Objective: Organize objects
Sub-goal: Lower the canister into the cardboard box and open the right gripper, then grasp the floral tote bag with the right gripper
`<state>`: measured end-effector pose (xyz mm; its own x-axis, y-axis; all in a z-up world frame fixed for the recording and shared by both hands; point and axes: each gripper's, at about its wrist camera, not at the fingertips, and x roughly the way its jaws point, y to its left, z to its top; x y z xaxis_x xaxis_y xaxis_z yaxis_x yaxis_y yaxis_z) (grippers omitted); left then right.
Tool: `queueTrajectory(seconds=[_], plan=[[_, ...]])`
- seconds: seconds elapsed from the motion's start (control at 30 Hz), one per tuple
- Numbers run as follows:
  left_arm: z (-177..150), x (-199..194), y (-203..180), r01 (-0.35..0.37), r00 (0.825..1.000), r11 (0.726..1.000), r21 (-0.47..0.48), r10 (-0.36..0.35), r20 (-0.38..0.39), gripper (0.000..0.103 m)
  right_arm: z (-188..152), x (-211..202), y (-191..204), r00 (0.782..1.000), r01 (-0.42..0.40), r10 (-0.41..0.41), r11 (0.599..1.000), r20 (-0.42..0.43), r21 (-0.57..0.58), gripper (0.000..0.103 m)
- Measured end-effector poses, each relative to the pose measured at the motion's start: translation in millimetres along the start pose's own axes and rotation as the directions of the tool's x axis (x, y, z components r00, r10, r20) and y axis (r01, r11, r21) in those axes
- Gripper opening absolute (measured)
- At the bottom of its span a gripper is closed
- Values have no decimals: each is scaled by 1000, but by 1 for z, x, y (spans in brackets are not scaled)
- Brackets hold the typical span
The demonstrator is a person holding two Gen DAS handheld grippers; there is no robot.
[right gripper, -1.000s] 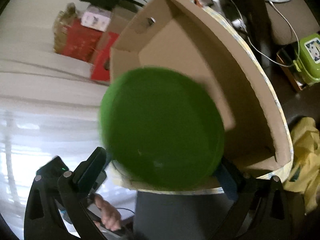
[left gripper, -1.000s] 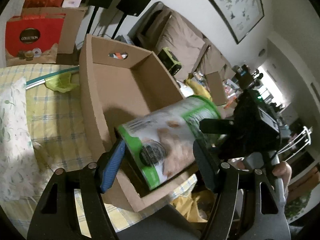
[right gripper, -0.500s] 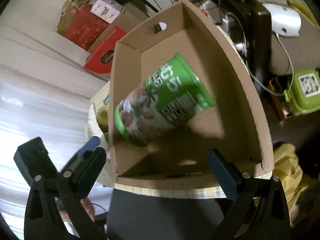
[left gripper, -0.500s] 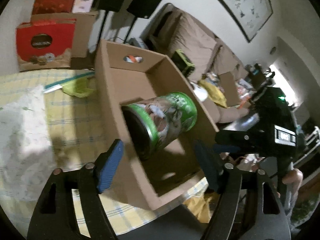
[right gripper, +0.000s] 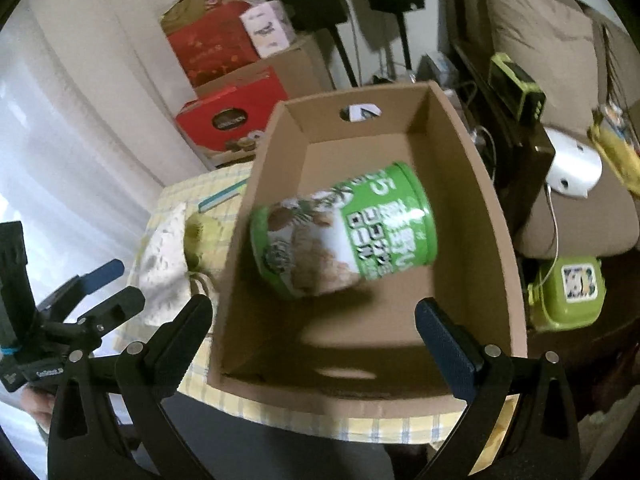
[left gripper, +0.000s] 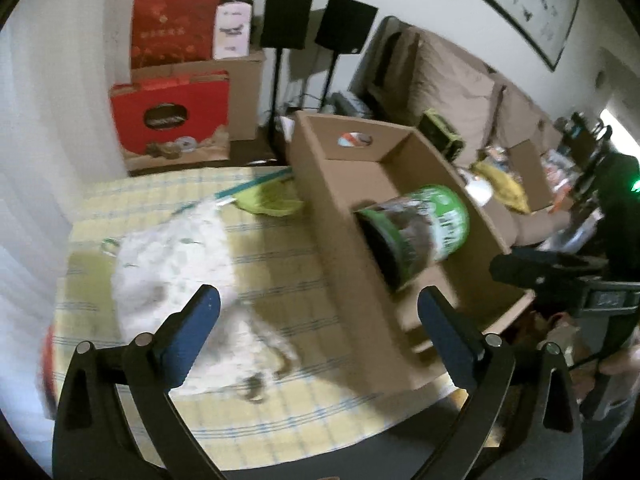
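The left gripper [left gripper: 318,318] is wide apart and holds nothing; the right gripper [right gripper: 314,320] is wide and empty too. At 12 o'clock from the right one, the green can [right gripper: 344,232] lies on its side in the cardboard box [right gripper: 496,248]. Only the left view shows the white cloth [left gripper: 180,264] at 10 o'clock on the checked tablecloth [left gripper: 100,216].
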<state>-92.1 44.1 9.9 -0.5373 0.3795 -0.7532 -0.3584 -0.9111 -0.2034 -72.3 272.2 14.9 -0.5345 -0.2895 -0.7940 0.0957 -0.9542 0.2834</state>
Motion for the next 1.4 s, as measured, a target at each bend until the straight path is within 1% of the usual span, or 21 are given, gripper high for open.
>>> queueTrajectory(seconds=[0.07, 0.17, 0.3, 0.47, 0.6, 0.8, 0.87, 1.03, 1.07, 1.13, 1.2, 1.3, 1.4], plan=[[-4, -5, 6, -67, 998, 998, 15, 67, 10, 99, 0, 0, 10, 1000, 1, 0, 1000, 13, -23, 102], [-8, -9, 18, -109, 994, 994, 17, 109, 12, 99, 1, 2, 26, 1000, 3, -1, 998, 25, -65, 102], [-13, -12, 44, -139, 990, 990, -33, 139, 10, 99, 3, 11, 48, 1000, 4, -1, 993, 24, -120, 102], [-21, -13, 78, -163, 987, 982, -98, 163, -3, 99, 5, 21, 66, 1000, -19, 21, 989, 15, -148, 101], [-30, -11, 96, -187, 982, 974, -125, 186, -20, 99, 7, 31, 78, 999, -35, 37, 986, 10, -164, 100], [-44, -7, 117, -211, 977, 964, -165, 206, -46, 99, 9, 48, 97, 999, -44, 46, 980, 6, -192, 97], [-48, -4, 122, -217, 976, 961, -174, 211, -54, 97, 8, 52, 101, 999, -36, 39, 979, 11, -200, 96], [-52, -3, 129, -233, 972, 954, -187, 226, -61, 94, 8, 67, 114, 999, -33, 39, 976, 23, -215, 90], [-53, -2, 130, -237, 971, 953, -189, 229, -63, 91, 6, 69, 117, 999, -26, 34, 974, 33, -226, 90], [-54, -1, 133, -239, 971, 952, -192, 230, -67, 88, 5, 77, 125, 999, 1, 12, 966, 50, -257, 85], [-54, 1, 136, -235, 972, 951, -200, 226, -69, 87, 5, 87, 131, 999, 22, -9, 960, 47, -281, 80], [-56, 4, 138, -217, 976, 953, -212, 206, -73, 81, 4, 100, 137, 1000, 8, -1, 956, 26, -294, 72], [-59, 8, 140, -189, 981, 957, -221, 175, -83, 75, 5, 115, 144, 1000, -24, 25, 956, -3, -293, 68]])
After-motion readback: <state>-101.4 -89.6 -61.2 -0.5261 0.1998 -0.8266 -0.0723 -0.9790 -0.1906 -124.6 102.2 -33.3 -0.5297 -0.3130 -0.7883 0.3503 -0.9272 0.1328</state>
